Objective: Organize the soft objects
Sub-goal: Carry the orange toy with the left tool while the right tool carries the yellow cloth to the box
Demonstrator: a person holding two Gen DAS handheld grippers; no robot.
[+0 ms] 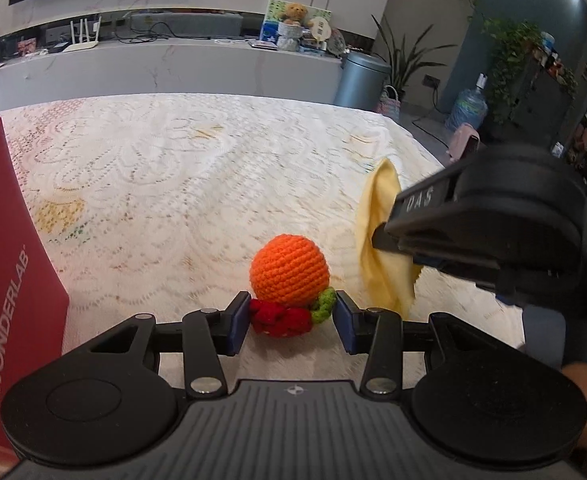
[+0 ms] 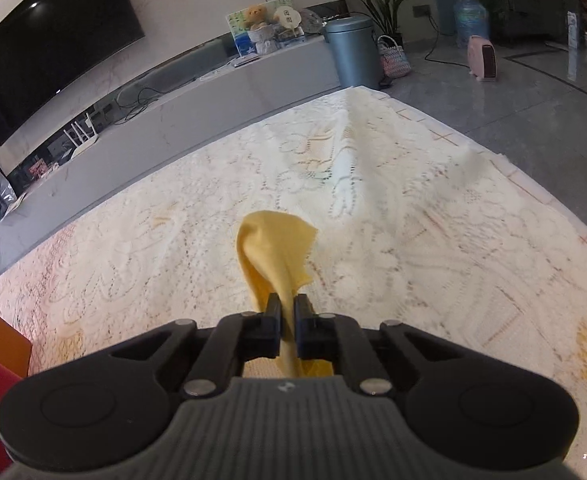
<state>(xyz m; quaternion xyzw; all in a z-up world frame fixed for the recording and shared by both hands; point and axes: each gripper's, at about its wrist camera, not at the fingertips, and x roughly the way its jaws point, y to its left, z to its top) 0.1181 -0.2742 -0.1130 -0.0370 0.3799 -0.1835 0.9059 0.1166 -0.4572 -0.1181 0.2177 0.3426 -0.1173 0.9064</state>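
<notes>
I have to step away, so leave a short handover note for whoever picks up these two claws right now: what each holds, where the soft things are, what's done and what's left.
Right claw: shut on the pale yellow soft cloth, lifted above the lace-covered table.
Left claw: half open around the red crocheted strawberry with green leaf; whether the pads press it is unclear.
The orange crocheted ball sits on the table, right behind the strawberry.
The red box stands at the left edge.
Done: cloth picked up.
Left: nothing looks put away yet; cloth, strawberry and ball probably all need placing.
</notes>
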